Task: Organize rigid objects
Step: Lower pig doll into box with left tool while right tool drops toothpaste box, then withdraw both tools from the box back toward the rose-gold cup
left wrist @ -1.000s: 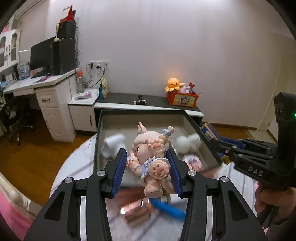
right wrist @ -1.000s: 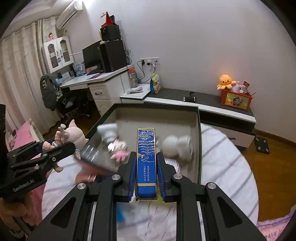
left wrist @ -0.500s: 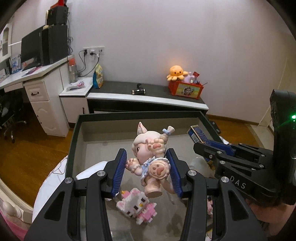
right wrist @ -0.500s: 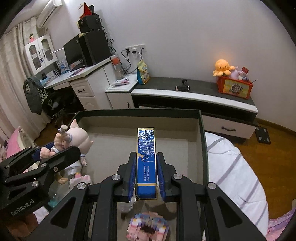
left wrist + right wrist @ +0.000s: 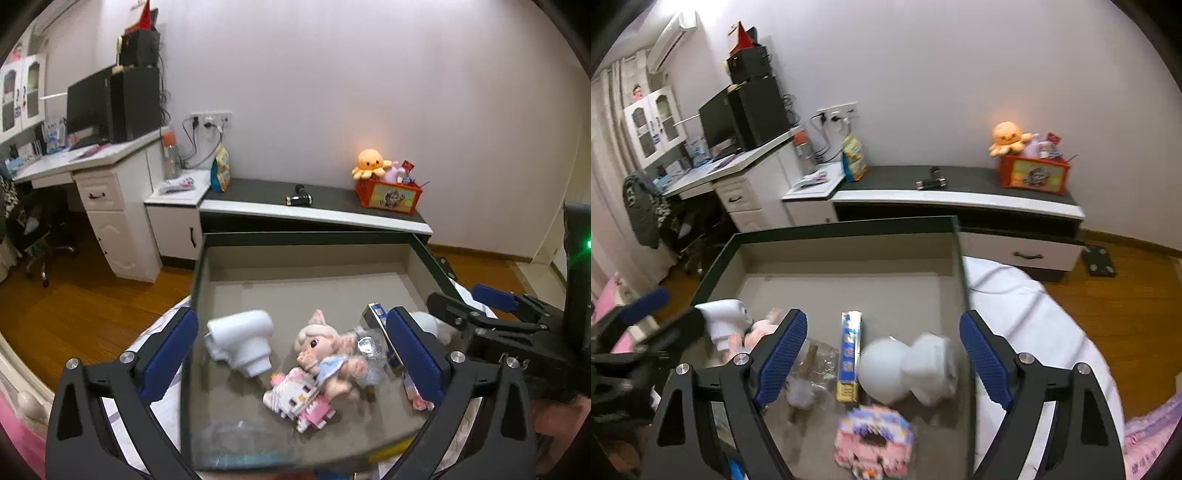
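Left wrist view: the left gripper is opening wide, gripping nothing. Low in the frame, inside the tray, lie one pig doll, one white camera toy, one pink block cat and one blue box.

Right wrist view: the right gripper is opening, empty; the blue box lies between its jaws, untouched, beside one white figure at lower centre.

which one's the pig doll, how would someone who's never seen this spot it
Look in the big open box on the bed. The pig doll lies on its side mid-floor, beside a blocky pink-and-white figure. It alone has a smooth pink face, pointed ears and a pale blue bib.
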Available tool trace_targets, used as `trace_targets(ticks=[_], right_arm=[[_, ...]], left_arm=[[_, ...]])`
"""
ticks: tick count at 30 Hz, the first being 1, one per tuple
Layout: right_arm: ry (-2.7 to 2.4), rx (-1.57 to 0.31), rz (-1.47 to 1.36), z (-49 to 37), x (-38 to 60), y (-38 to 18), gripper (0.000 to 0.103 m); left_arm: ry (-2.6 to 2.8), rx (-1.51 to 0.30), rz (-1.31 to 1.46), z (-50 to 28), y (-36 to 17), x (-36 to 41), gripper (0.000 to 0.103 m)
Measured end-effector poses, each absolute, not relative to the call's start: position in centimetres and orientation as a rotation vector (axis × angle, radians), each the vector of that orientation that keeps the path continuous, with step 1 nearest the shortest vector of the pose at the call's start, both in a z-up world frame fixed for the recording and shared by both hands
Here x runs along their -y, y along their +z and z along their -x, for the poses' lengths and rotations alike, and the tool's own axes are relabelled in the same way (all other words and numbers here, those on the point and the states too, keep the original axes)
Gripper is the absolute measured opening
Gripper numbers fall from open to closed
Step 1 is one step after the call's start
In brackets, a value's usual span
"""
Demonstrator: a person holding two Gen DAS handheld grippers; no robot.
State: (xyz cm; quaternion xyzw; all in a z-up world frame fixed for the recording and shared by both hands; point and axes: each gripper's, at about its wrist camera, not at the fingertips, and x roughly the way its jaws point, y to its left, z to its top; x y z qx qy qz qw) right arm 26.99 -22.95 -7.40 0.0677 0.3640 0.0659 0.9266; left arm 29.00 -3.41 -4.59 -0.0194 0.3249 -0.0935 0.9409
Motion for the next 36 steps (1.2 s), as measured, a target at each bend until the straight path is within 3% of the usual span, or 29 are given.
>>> trace_targets(ticks=[3, 19, 36], right_arm=[[0.128, -0.722, -0.166, -25.2, 23.2, -6.7, 0.103], [0.14, -0.627, -0.16, -15.2, 21.8, -3.0, 0.103], [0.153, -0.576, -0.171, -5.6, 21.9, -2.3, 0.103]], left_arm=[[-0.187, -0.654, 0.035, -27.1, -4.1, 2.9, 0.103], [-0.168, -0.596, 0.062, -16.7, -1.3, 1.0, 0.103], [-0.16, -0.608, 0.087, -8.6, -1.9, 0.5, 0.103]])
